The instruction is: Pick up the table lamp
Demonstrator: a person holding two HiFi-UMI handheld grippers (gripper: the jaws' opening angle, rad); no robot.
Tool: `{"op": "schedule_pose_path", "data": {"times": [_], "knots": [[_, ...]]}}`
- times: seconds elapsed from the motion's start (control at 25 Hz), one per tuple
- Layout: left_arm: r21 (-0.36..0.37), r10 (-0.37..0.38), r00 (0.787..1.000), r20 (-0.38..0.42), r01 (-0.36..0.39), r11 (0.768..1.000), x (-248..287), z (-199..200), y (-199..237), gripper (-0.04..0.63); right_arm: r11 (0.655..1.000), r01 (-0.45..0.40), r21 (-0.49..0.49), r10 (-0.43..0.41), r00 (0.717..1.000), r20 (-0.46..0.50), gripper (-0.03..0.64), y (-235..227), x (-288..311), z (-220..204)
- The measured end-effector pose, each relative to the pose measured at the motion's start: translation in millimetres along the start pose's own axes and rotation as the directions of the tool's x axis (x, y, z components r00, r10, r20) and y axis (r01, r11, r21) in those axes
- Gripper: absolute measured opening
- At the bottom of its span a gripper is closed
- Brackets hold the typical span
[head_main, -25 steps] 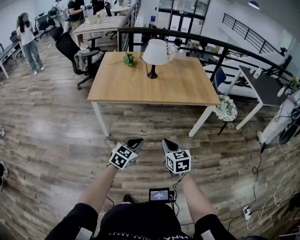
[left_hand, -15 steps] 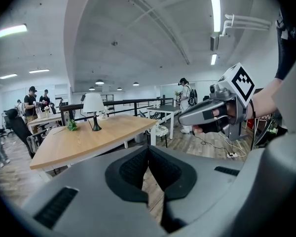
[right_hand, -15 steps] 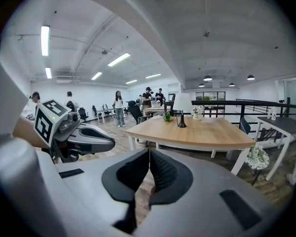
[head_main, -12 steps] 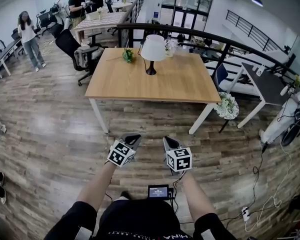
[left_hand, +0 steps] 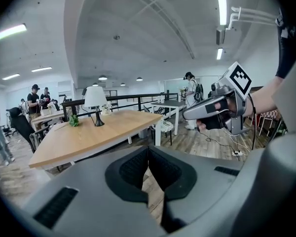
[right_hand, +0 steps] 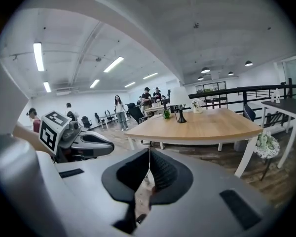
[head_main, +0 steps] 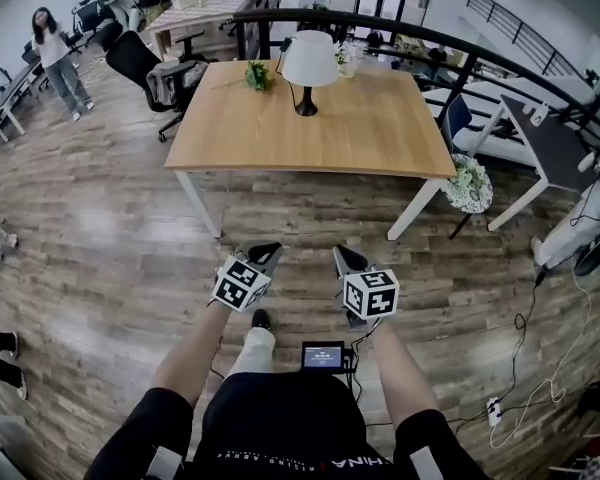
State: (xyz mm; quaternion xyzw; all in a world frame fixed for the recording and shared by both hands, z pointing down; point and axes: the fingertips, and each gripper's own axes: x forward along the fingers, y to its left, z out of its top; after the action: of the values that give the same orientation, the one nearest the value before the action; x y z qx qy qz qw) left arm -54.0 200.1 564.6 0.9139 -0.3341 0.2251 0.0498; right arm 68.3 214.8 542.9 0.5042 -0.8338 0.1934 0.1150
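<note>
The table lamp [head_main: 308,66], with a white shade on a black stem and base, stands at the far side of the wooden table [head_main: 330,143]. It also shows small and far off in the left gripper view, lamp [left_hand: 95,104], and in the right gripper view, lamp [right_hand: 179,102]. My left gripper [head_main: 264,257] and right gripper [head_main: 346,259] are held side by side over the floor, well short of the table's near edge. Both are shut and hold nothing. Their pads meet in the left gripper [left_hand: 148,150] and right gripper [right_hand: 149,153] views.
A green plant [head_main: 257,74] and a glass vase [head_main: 347,58] sit near the lamp. A black office chair [head_main: 138,64] stands left of the table, a patterned stool [head_main: 470,183] and a dark table [head_main: 552,148] to its right. A railing [head_main: 420,36] runs behind; cables [head_main: 520,368] cross the floor.
The person has stepped toward the table, which now lies closer in the head view. Both grippers have come forward with them, still shut and side by side.
</note>
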Motion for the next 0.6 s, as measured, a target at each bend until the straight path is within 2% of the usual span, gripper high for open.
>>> {"op": "schedule_pose_path", "data": {"times": [0.2, 0.4, 0.6], "knots": [[0.001, -0.051, 0.999, 0.008, 0.051, 0.999, 41, 6, 40, 0.018, 1.0, 0.012, -0.001, -0.012, 1.0, -0.019, 0.031, -21, 48, 18], [-0.011, -0.092, 0.995, 0.027, 0.092, 0.996, 77, 16, 103, 0.018, 0.998, 0.06, -0.007, -0.06, 0.998, -0.029, 0.031, -36, 103, 45], [0.01, -0.132, 0.991, 0.016, 0.132, 0.991, 103, 27, 162, 0.018, 0.995, 0.089, 0.032, -0.088, 0.995, -0.041, 0.031, -47, 155, 71]]}}
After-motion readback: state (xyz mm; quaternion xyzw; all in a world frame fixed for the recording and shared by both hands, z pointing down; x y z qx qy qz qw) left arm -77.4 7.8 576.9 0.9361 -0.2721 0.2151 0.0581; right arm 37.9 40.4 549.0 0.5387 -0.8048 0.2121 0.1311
